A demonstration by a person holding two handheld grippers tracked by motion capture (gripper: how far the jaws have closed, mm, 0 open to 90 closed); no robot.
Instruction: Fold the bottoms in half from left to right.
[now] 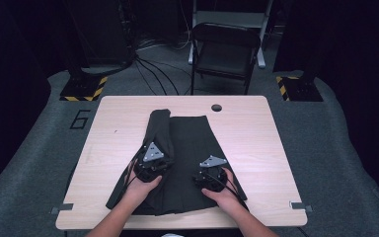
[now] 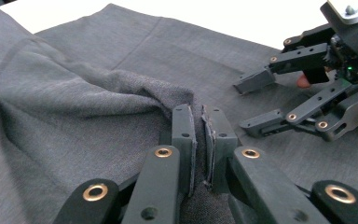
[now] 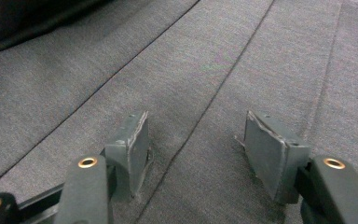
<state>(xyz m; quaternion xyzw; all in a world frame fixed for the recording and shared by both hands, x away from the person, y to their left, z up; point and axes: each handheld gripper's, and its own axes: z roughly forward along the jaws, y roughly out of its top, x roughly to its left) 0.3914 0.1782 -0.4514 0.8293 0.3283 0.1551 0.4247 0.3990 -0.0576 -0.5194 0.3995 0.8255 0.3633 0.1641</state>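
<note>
High view: left tongs [image 1: 154, 160] pinching dark garment [image 1: 187, 143], right tongs [image 1: 211, 170] agape.

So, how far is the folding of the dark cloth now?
Done: the left side of the cloth already lies folded over on the table. In hand: the left claw is shut on a raised fold of fabric, while the right claw rests open on the flat part. Left: the right side and near edge look unfolded.
</note>
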